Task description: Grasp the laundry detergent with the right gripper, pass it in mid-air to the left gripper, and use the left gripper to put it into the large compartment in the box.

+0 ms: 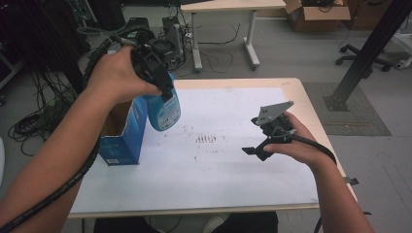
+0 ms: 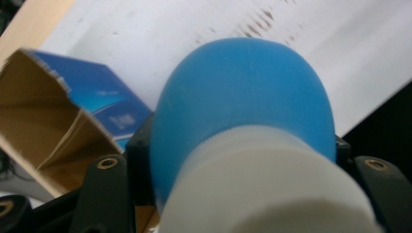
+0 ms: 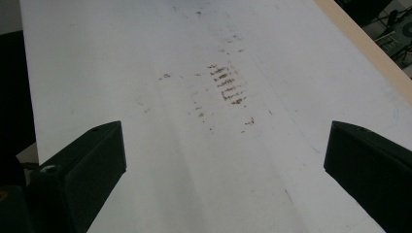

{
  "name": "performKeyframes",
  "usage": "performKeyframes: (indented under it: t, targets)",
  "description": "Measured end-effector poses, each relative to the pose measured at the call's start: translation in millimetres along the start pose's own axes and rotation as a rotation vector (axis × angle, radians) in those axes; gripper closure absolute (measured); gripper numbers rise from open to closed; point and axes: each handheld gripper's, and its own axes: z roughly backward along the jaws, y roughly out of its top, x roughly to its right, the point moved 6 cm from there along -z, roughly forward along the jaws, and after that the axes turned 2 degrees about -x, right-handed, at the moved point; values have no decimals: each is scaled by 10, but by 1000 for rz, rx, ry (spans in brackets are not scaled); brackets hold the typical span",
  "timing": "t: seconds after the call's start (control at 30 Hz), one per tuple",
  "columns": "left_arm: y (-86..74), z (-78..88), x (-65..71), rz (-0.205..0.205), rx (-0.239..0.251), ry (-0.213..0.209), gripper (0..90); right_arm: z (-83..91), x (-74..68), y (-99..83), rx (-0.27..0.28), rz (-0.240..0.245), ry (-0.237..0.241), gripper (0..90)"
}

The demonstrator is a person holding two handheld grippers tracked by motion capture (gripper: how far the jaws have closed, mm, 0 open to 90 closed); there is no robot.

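A blue bottle with a white cap hangs in the air above the table's left side, bottom end pointing down toward the sheet. My left gripper is shut on it near the cap end; in the left gripper view the black jaws flank the bottle on both sides. Over the right half of the table, my right gripper is held open with nothing between its fingers. In the right gripper view, that right gripper has its jaws wide apart above the white sheet.
An open blue cardboard box stands at the table's left edge, just under the bottle, and its brown inside shows in the box. Brown smudges mark the white sheet's middle. Cables, a desk and a black post stand beyond the table.
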Motion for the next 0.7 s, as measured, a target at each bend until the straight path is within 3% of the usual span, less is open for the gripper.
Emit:
performKeyframes:
  t: [0.4, 0.53, 0.7]
  targets:
    - [-110, 299, -427, 220, -9, 45, 388, 78, 114, -70, -75, 5, -9, 17]
    - [-204, 421, -596, 278, -21, 64, 389, 108, 147, -76, -89, 7, -15, 18]
    - [-344, 538, -821, 384, -33, 79, 389, 139, 161, -92, -104, 6, -10, 18]
